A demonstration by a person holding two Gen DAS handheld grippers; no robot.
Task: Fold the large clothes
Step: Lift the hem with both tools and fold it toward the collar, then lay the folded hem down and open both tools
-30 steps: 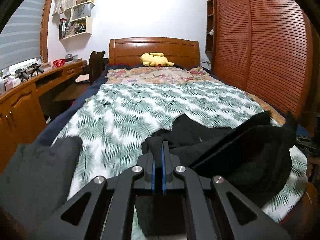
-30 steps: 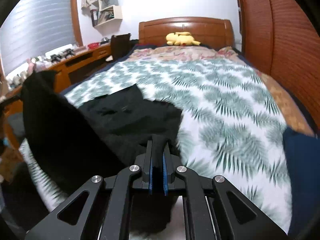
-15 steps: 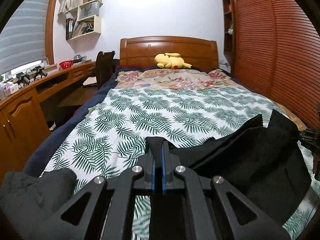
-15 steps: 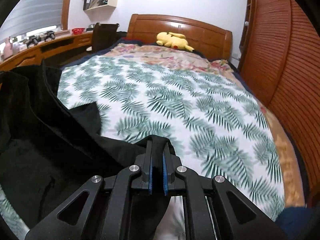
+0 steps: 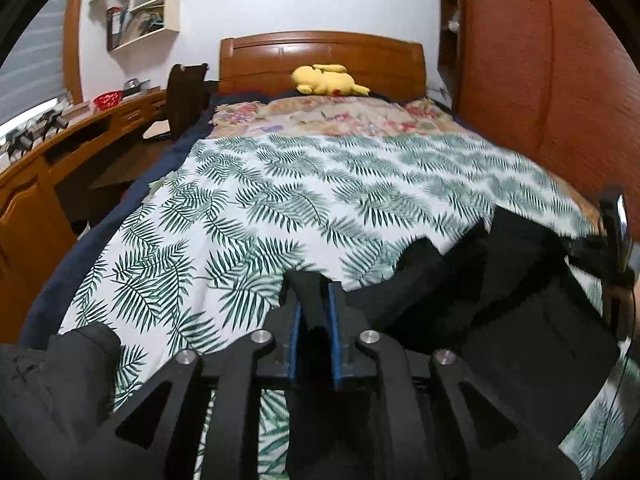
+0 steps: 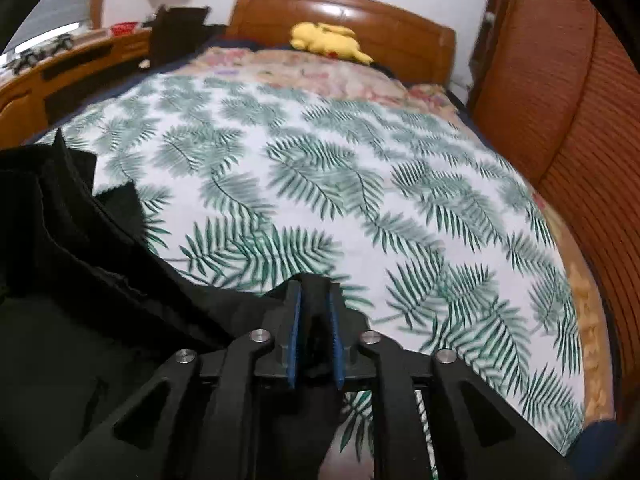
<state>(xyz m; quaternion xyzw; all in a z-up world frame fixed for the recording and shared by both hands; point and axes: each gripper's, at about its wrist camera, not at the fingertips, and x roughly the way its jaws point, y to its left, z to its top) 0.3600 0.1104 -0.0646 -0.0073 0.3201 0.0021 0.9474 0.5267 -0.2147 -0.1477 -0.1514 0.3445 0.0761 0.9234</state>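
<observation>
A large black garment [image 5: 500, 304] hangs between both grippers above the leaf-print bedspread [image 5: 304, 200]. My left gripper [image 5: 314, 300] is shut on one edge of the garment, which stretches away to the right. My right gripper [image 6: 314, 304] is shut on another edge, and the black garment [image 6: 68, 280] spreads off to the left in folds. The right gripper's body shows at the right edge of the left wrist view [image 5: 616, 248]. The bedspread [image 6: 360, 200] lies flat under the cloth.
A dark grey garment [image 5: 52, 392] lies at the bed's near left corner. A yellow plush toy [image 5: 326, 80] sits by the wooden headboard [image 5: 320, 52]. A wooden desk [image 5: 52, 160] runs along the left, a slatted wardrobe [image 5: 560, 80] along the right.
Both grippers have lifted and carried the black garment forward over the bed. The cloth has spread out between them and less of it is bunched up in front.
</observation>
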